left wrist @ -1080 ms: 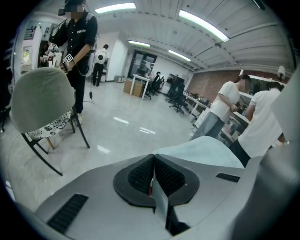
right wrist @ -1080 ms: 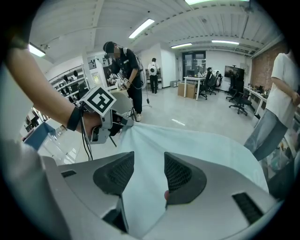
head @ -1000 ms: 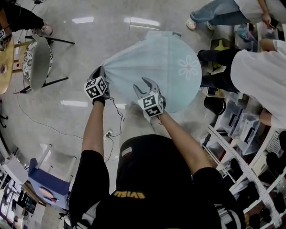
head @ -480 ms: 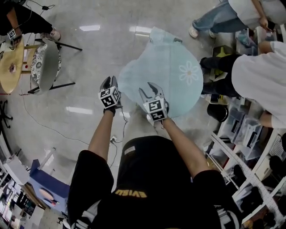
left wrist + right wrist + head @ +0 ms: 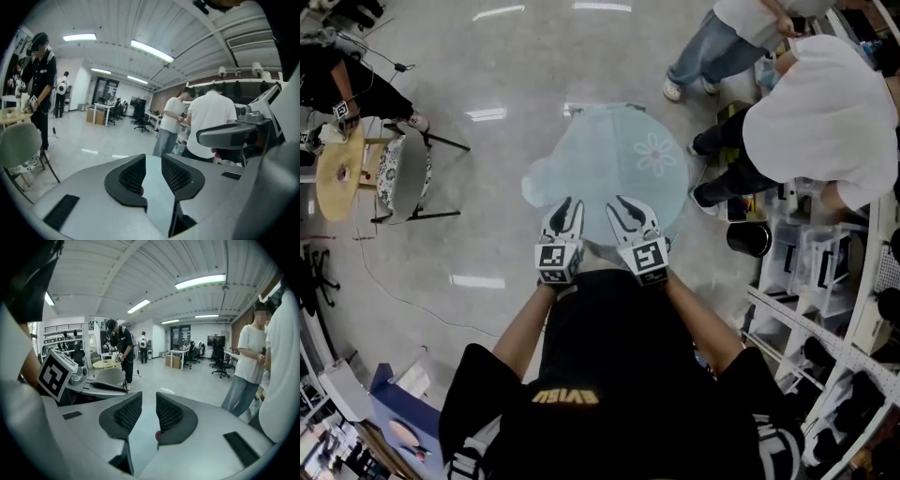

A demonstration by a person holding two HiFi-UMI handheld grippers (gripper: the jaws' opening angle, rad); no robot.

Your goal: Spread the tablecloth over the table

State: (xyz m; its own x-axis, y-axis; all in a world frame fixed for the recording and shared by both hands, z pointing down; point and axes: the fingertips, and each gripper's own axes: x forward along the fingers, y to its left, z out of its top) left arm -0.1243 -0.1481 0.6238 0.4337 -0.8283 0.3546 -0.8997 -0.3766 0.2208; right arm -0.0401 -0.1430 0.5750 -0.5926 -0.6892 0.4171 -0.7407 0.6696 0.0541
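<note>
The pale blue tablecloth [image 5: 614, 164], with a white flower print [image 5: 655, 153], lies spread over a small round table and hides its top. Both grippers are held up close to my chest, at the cloth's near edge in the head view. My left gripper [image 5: 565, 204] [image 5: 153, 161] is open; its jaws have just been opening and nothing is between them. My right gripper [image 5: 626, 202] [image 5: 148, 401] is open too; its jaws have just been closing part-way, with nothing between them. Neither gripper holds the cloth.
Two people [image 5: 811, 122] stand close to the table's right side, beside shelves [image 5: 825, 319] and a black bin [image 5: 753, 234]. A chair [image 5: 398, 173] and a round wooden table [image 5: 339, 173] stand at the left. A cable [image 5: 403, 281] trails over the glossy floor.
The left gripper let go of the cloth's pulled-out edge, and the cloth settled round on the table. Both grippers drew back toward me and rose. The right jaws narrowed.
</note>
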